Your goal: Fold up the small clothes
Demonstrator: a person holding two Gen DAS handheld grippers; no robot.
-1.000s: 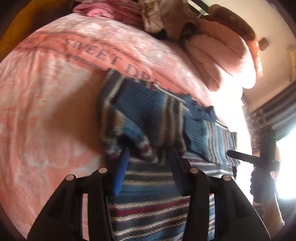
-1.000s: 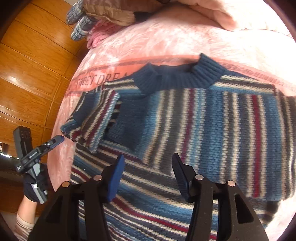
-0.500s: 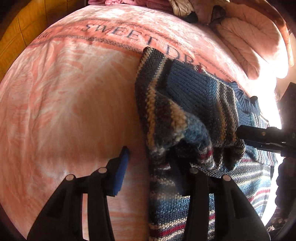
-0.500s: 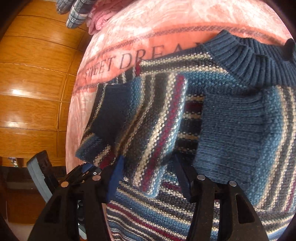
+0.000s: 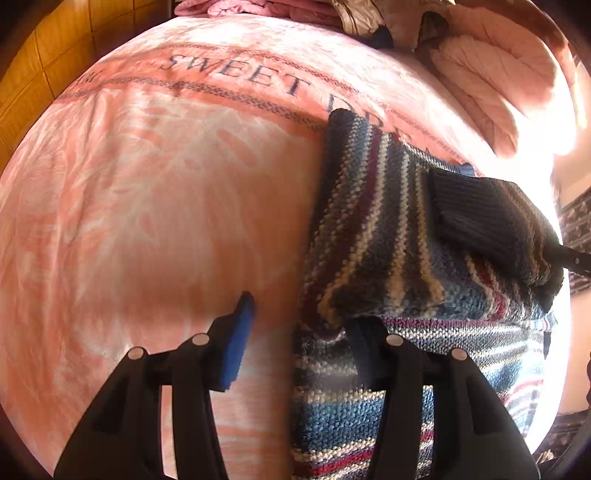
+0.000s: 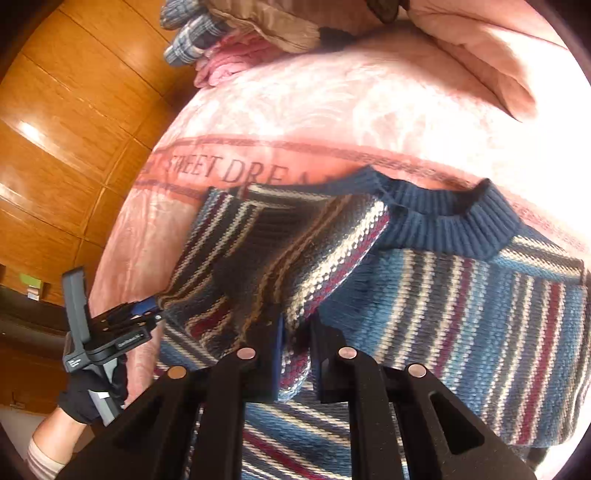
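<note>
Pink bedspread (image 5: 155, 206) reads "SWEET DREA".

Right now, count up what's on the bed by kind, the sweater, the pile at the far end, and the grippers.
Striped sweater: 1
Garments in the far pile, as far as can be told: 3, a pink one, a plaid one, a tan one
Pink pillow: 1
Grippers: 2, the left gripper, the right gripper
Total: 7
</note>
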